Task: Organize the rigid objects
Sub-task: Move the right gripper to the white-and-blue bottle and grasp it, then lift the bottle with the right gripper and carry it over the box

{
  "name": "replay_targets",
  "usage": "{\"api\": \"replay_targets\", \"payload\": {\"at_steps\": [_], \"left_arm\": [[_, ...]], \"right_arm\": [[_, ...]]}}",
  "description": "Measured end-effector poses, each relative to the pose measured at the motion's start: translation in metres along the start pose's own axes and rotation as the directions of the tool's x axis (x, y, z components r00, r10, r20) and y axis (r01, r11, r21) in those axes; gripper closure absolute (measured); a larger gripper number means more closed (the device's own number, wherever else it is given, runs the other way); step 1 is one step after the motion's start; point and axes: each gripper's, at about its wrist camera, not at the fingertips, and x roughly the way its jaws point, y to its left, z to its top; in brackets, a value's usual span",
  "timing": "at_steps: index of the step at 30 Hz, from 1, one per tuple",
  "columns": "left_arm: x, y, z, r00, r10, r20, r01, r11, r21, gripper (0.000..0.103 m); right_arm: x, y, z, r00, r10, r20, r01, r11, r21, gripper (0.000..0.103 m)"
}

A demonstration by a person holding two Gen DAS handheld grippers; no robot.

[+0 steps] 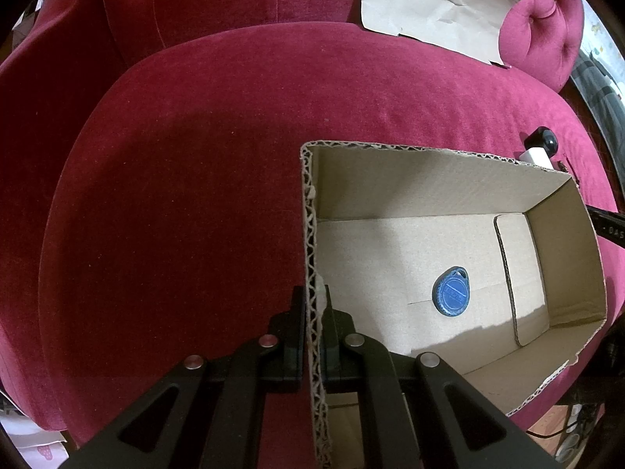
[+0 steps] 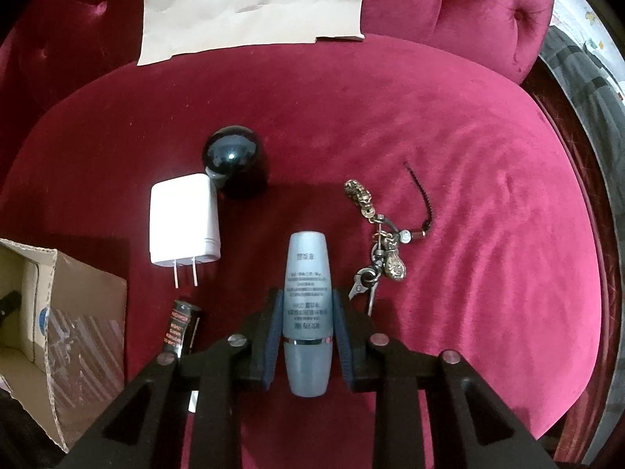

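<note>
Item: grey-blue tapered plastic bottle (image 2: 308, 312), lying on the crimson velvet seat cushion (image 2: 468, 195), near centre.
Handling: likely light, stiff, smooth; may slip, so grip the mid-body by the silver band.
Right tool (image 2: 308, 336): closed on the bottle, pads at both flanks.
Left tool (image 1: 312, 312): clamped on the near-left wall of the open corrugated cardboard box (image 1: 429, 179).
Box contents: blue teardrop key fob (image 1: 451, 292).

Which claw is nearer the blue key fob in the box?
Left. The left claw clamps the cardboard box wall beside the blue key fob; the right claw grips a grey bottle outside.
</note>
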Motion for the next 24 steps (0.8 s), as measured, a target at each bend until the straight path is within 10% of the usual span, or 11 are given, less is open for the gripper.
{"api": "replay_targets", "payload": {"at_steps": [24], "left_arm": [[0.002,-0.002,0.001,1.0,-0.001,0.0,0.001,1.0,-0.002,0.098]], "right_arm": [[-0.055,-0.004,0.007,1.0,0.015,0.028,-0.016,0.999,0.028,0.076]]}}
